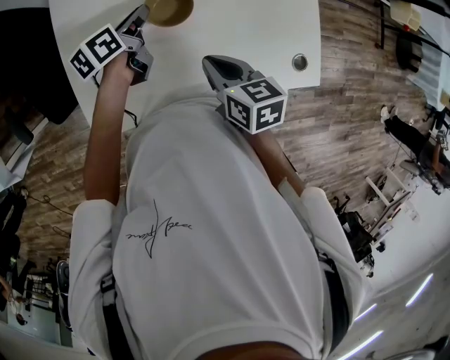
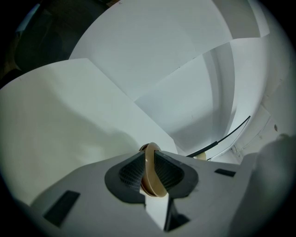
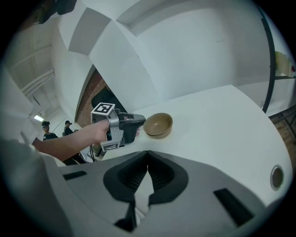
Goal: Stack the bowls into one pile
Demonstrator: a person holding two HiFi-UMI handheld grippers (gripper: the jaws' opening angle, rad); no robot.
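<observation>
- Shirt (image 1: 211, 281), near centre: we find one handwritten script line (image 1: 156, 228), not legible.
- Cubes on the left gripper (image 1: 144, 17) and right gripper (image 1: 212, 65), far side: square black-and-white code markers, no readable letters.

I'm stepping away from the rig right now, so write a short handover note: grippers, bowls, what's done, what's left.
Left gripper: shut on the rim of the bowl pile, which appears to rest on the white table.
Right gripper: shut, empty, held apart from the pile, nearer the person.
Done: two tan bowls look nested together; no loose bowl is in view.
Left: probably just release the rim and draw the left gripper back.
</observation>
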